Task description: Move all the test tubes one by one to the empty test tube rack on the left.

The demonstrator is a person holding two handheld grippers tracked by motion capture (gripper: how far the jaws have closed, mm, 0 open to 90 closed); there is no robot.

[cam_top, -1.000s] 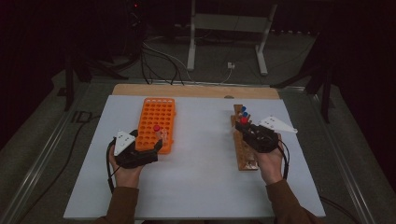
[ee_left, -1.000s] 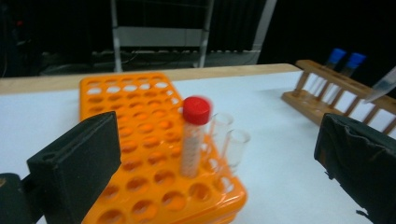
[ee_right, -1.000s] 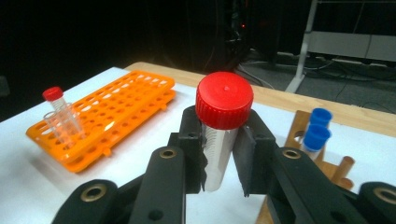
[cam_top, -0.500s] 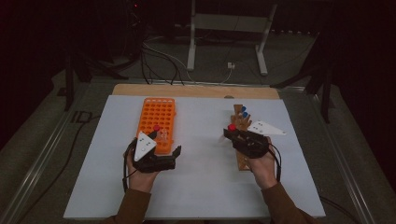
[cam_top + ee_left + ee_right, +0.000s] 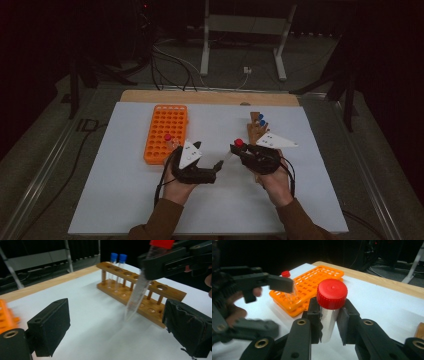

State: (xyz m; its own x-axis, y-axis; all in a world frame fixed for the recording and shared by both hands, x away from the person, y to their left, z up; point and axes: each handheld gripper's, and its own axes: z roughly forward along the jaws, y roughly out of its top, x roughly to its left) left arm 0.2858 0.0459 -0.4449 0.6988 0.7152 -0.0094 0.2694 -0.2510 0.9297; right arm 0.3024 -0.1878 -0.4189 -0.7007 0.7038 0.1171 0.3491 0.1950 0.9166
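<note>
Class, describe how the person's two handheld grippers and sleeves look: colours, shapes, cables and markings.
The left gripper and right gripper are black, each topped by a pale grey three-cornered plate with small dark dots. Their jaws end in blocky black pads, with brass-coloured rivets on the linkages. A black cable trails from each. Both sleeves are brown.

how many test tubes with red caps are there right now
2: one red-capped tube clamped in the right gripper, another red-capped one standing in the orange rack. More may be hidden.
</note>
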